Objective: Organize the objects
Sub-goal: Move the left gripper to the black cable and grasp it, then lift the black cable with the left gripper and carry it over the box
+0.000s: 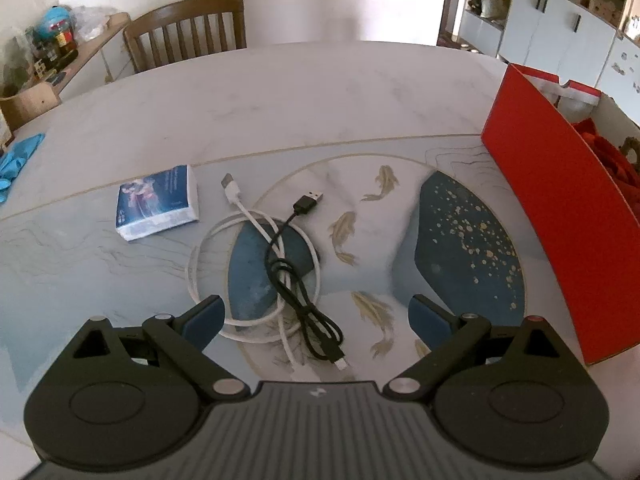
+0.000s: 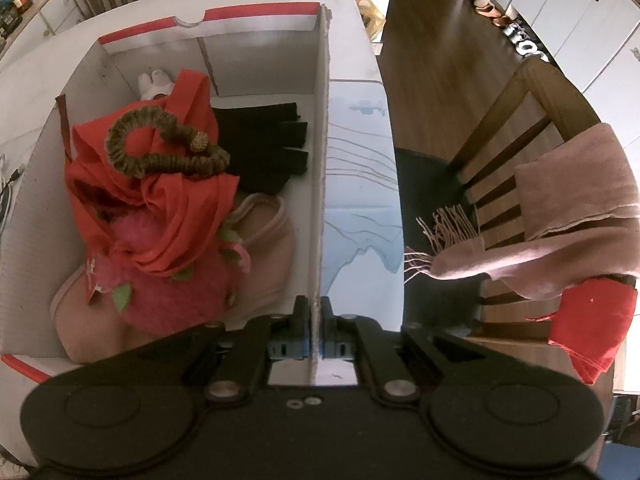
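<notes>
In the left wrist view a coiled white cable (image 1: 240,236) and a black cable (image 1: 298,296) lie tangled on the table, with a small blue tissue pack (image 1: 158,202) to their left. My left gripper (image 1: 316,314) hangs open just above them, its blue pads (image 1: 206,316) wide apart either side of the cables, touching nothing. A red-sided cardboard box (image 1: 556,216) stands at the right. In the right wrist view my right gripper (image 2: 316,320) is shut on the box's right wall (image 2: 322,160). Inside lie a red cloth (image 2: 168,200), a brown scrunchie (image 2: 160,148), black gloves (image 2: 268,140) and a pink plush (image 2: 176,296).
A wooden chair (image 1: 188,28) stands behind the table's far edge, and blue gloves (image 1: 16,160) lie at its left edge. Right of the box, past the table edge, another chair (image 2: 520,140) carries a pink scarf (image 2: 560,216) and a red cloth (image 2: 592,328).
</notes>
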